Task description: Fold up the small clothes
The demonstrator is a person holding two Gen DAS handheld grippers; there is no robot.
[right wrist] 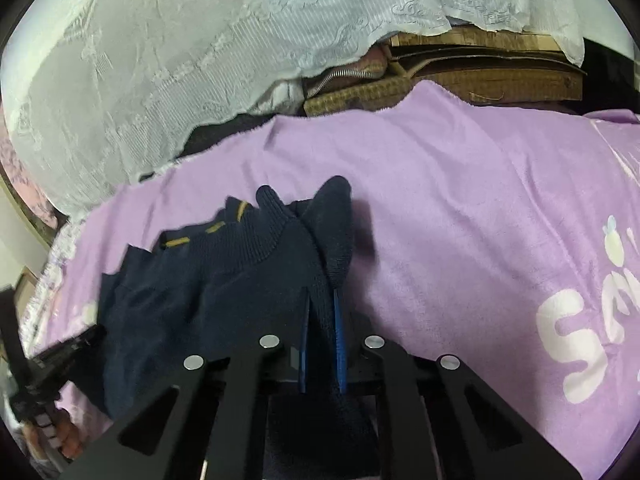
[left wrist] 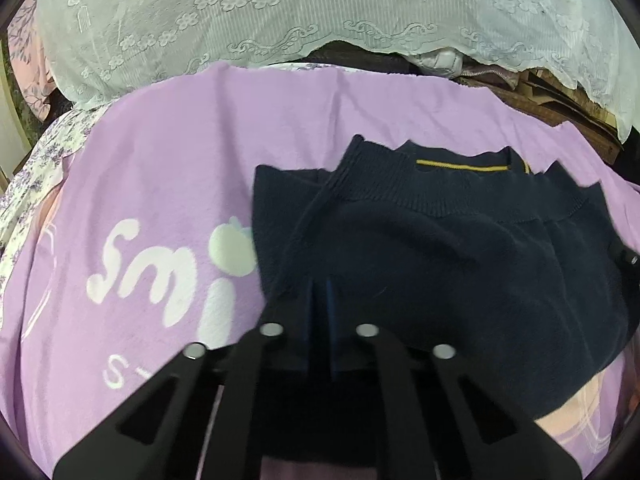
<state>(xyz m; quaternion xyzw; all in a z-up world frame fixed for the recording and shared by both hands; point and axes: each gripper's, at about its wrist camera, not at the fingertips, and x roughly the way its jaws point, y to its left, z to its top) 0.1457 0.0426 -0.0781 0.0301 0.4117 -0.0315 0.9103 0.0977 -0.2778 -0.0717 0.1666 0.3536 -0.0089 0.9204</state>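
Observation:
A small navy knit sweater (left wrist: 460, 264) with a ribbed hem and a thin yellow stripe lies half raised over a purple towel (left wrist: 168, 168). My left gripper (left wrist: 320, 292) is shut on its left edge, blue pads pinching the fabric. My right gripper (right wrist: 322, 304) is shut on the sweater's (right wrist: 208, 292) right edge, with knit fabric pinched between the blue pads and bunched up ahead of the fingers. The left gripper's body also shows at the lower left of the right wrist view (right wrist: 48, 372).
The purple towel (right wrist: 480, 200) with white lettering covers a floral bedsheet (left wrist: 36, 184). A white lace cloth (left wrist: 280, 12) drapes over stacked things at the back. Cardboard and wooden boards (right wrist: 480, 68) lie behind the towel's far edge.

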